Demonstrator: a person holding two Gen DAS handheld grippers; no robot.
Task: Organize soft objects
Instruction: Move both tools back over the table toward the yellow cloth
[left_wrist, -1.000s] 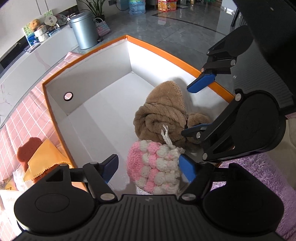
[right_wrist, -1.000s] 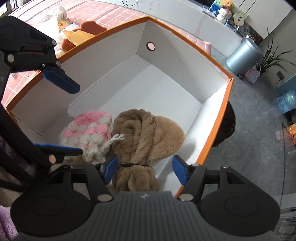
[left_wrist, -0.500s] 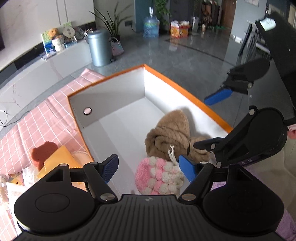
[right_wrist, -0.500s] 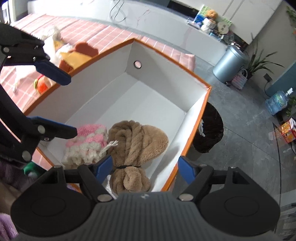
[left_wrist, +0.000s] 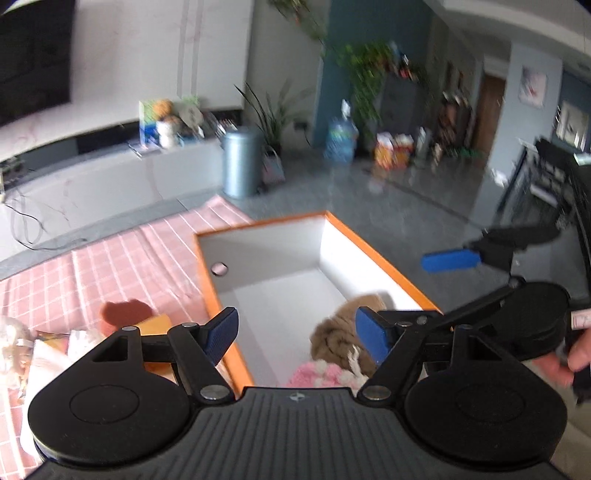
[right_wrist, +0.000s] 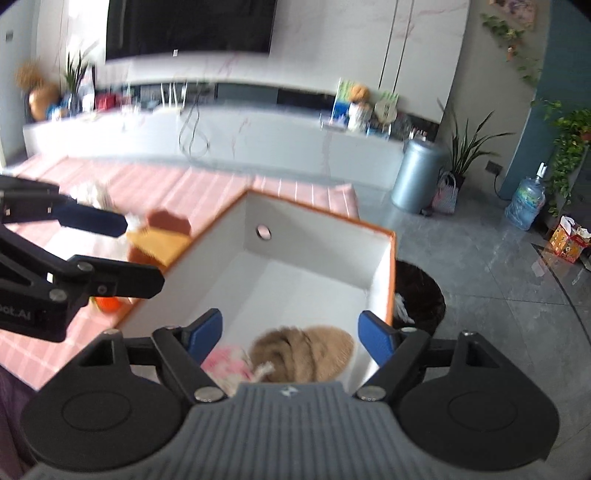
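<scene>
Living room with grey tiled floor, pink checked tablecloth (left_wrist: 122, 266) on the table; frames motion-blurred. Left gripper (left_wrist: 297, 334) jaws spread wide, nothing between them; right gripper (right_wrist: 291, 336) jaws have just been opening, now wide and empty. Below both, the white box with orange rim (right_wrist: 325, 218); inside at its near end the brown plush bundle (right_wrist: 306, 352) touching the pink-and-white knitted hat (right_wrist: 227, 363); rest of box floor bare. Outside the box on the cloth: orange cloth (right_wrist: 159, 242), brown bear-shaped piece (right_wrist: 168, 220), other small items too blurred to tell. Grey bin (right_wrist: 417, 175) stands on floor beyond.
</scene>
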